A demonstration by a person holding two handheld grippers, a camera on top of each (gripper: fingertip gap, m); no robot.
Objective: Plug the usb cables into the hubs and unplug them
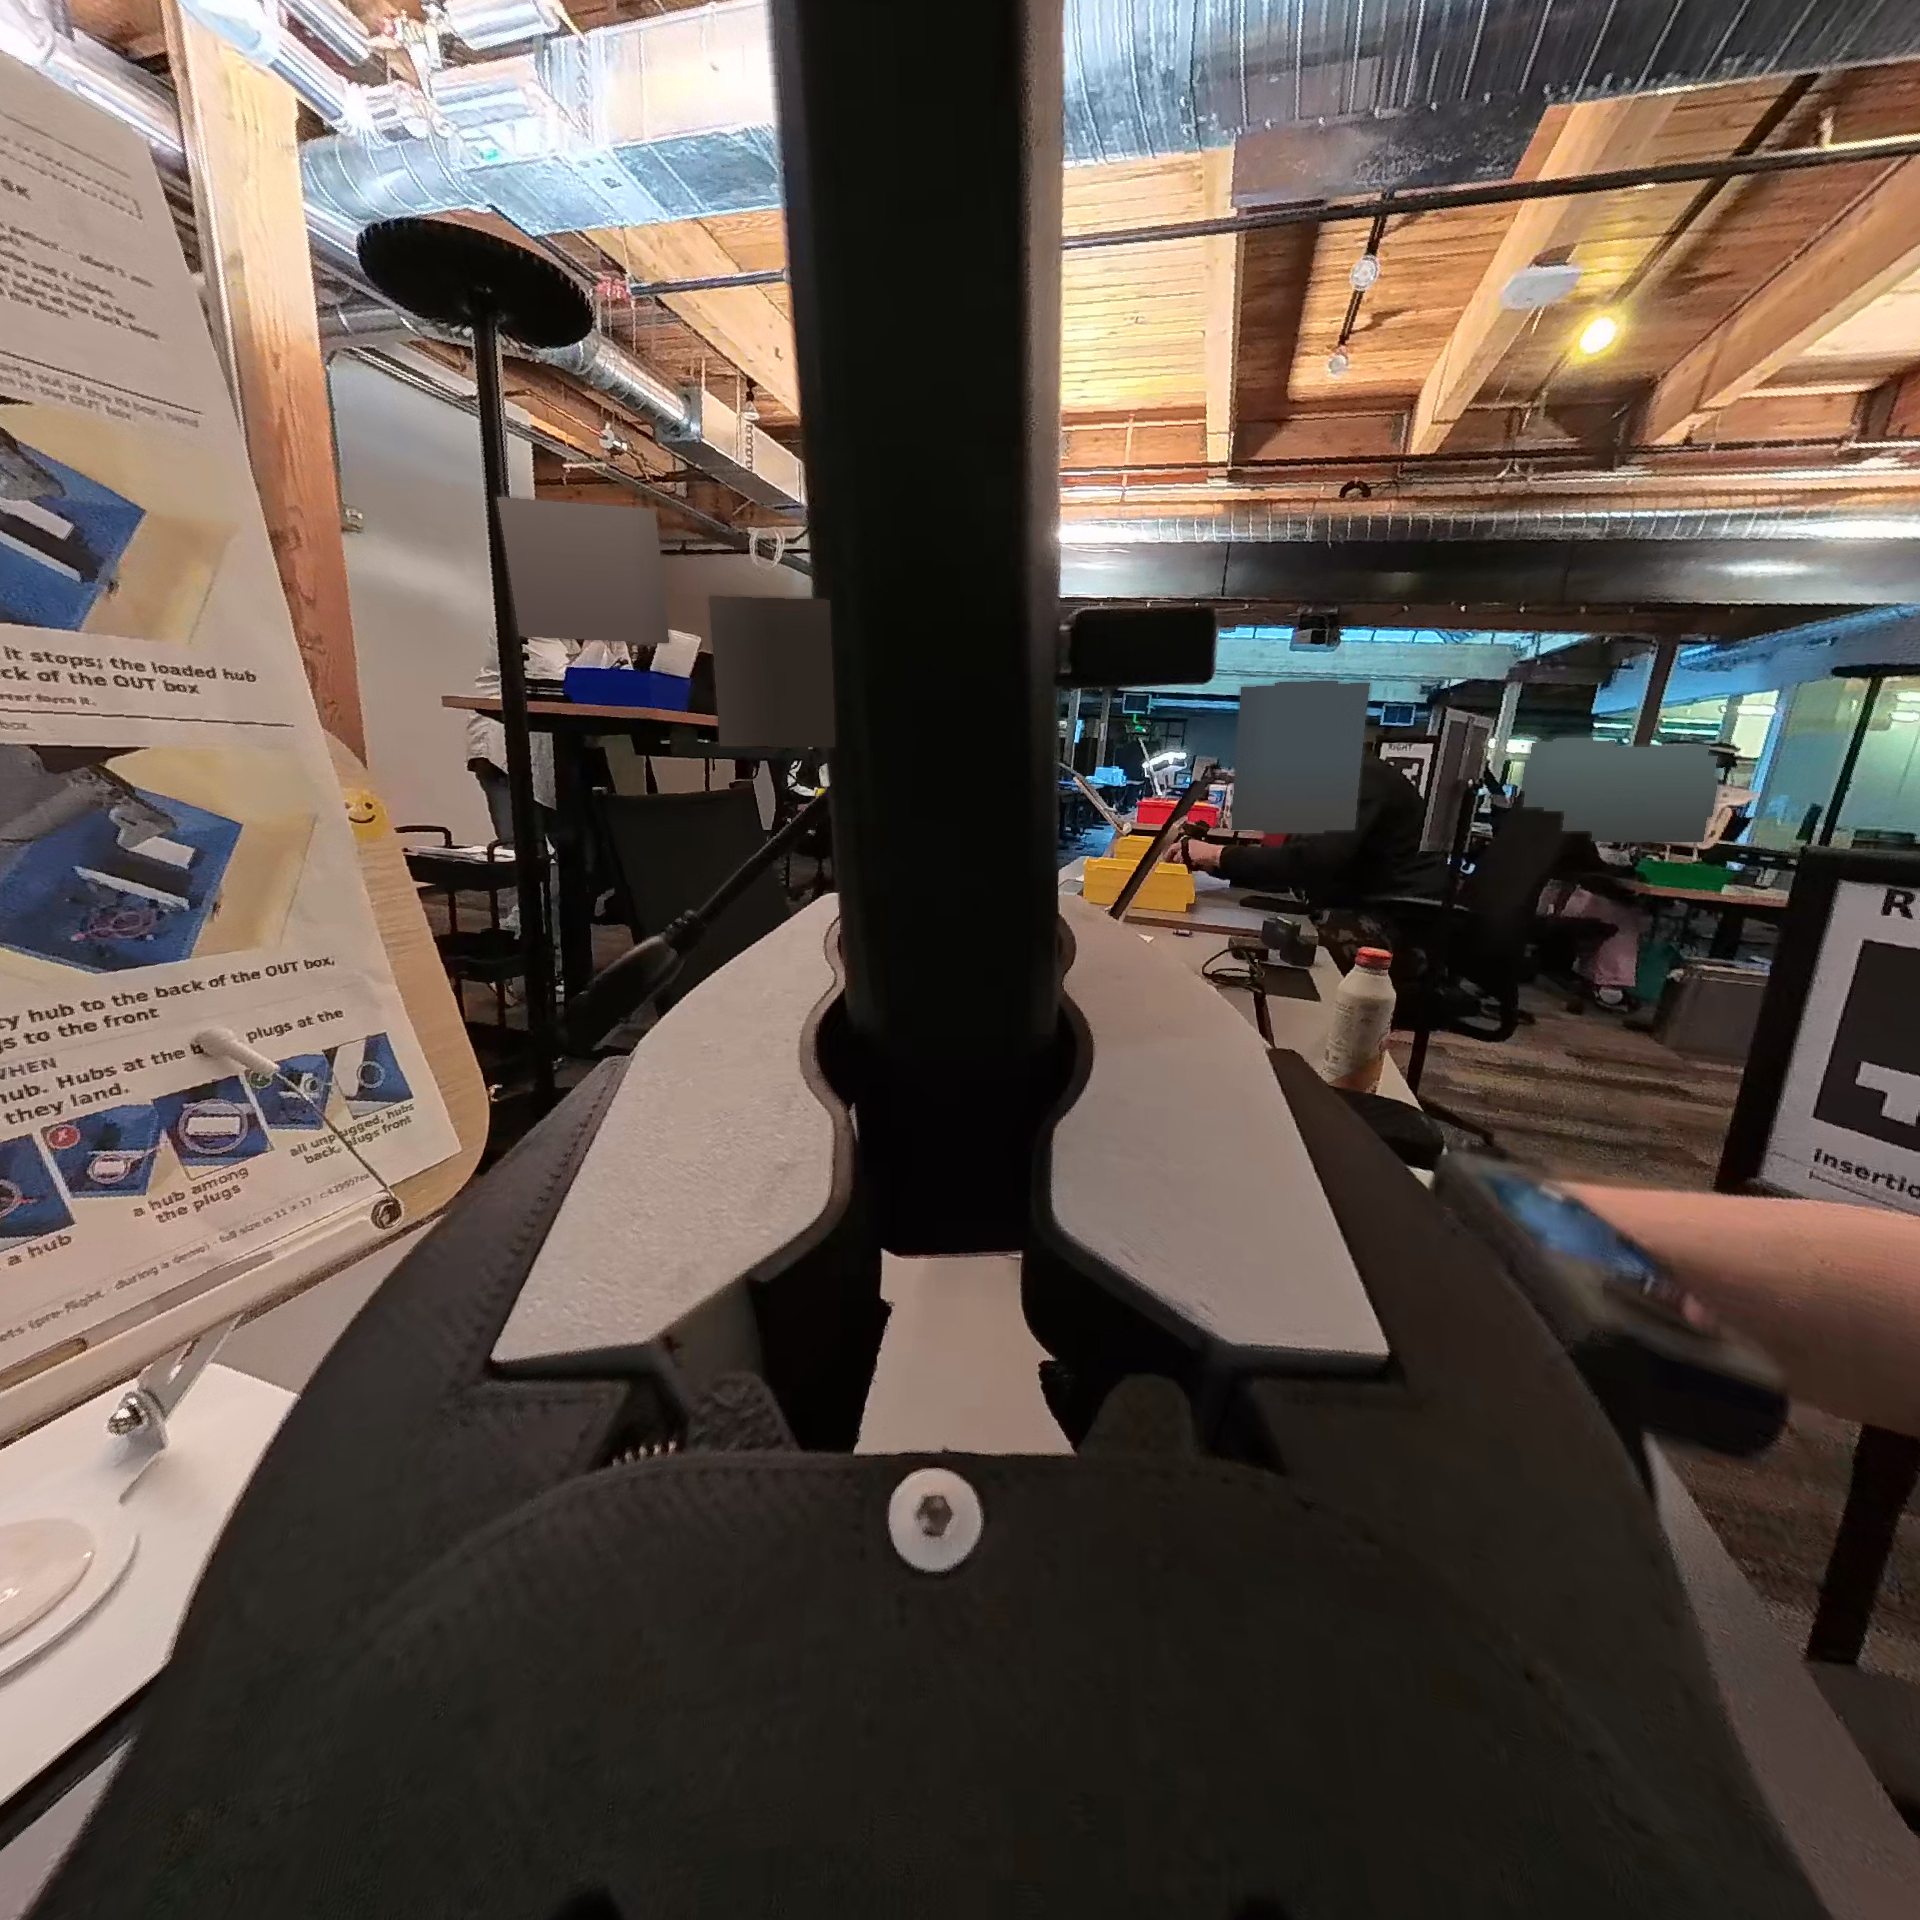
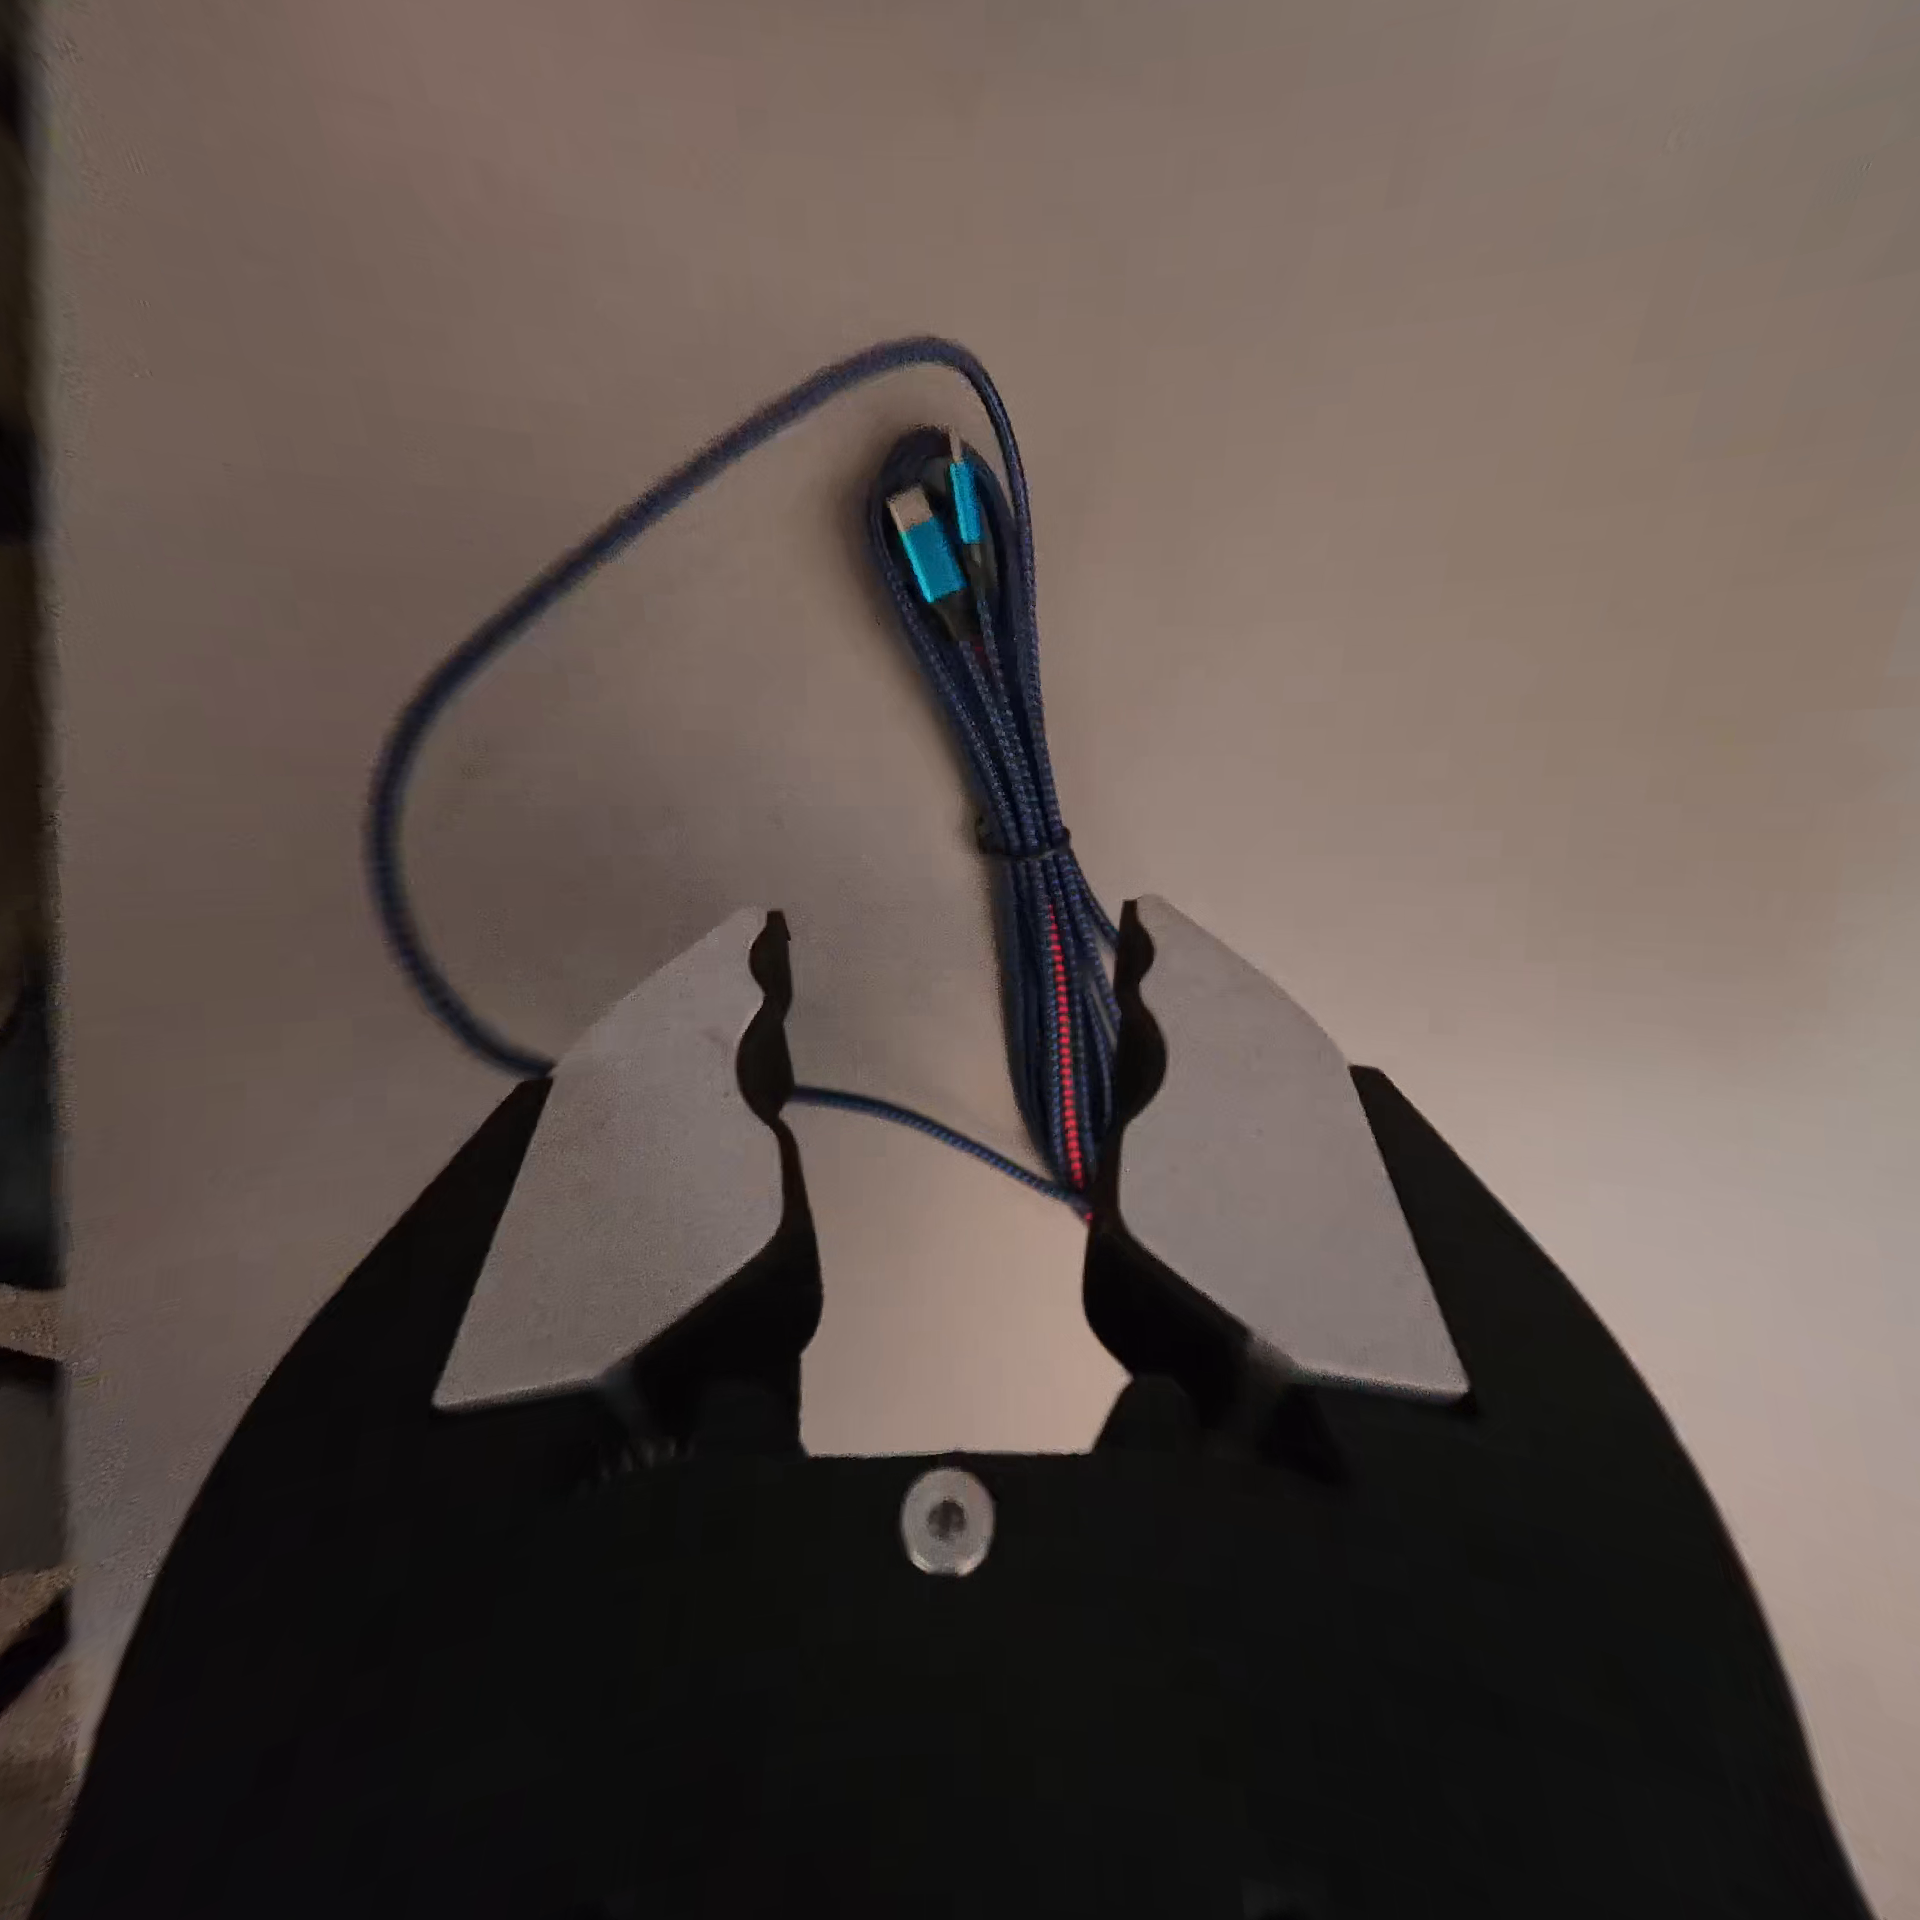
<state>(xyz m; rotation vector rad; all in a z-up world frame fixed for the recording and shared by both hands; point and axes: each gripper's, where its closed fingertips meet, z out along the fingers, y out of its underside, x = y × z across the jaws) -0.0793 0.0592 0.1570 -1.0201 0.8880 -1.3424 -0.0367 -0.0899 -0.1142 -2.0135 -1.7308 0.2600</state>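
Pole (image 1: 925, 623) fills the clamped left tongs (image 1: 948, 940); right tongs (image 2: 951, 920) gape over bundled blue cable (image 2: 1013, 748).

Your usb cable (image 2: 1023, 748): blue braided w/ red-flecked strand, bundled & tied mid-length, lying flat on pale surface; two bright-blue plugs (image 2: 928, 556) at far end, one loose loop swinging left.
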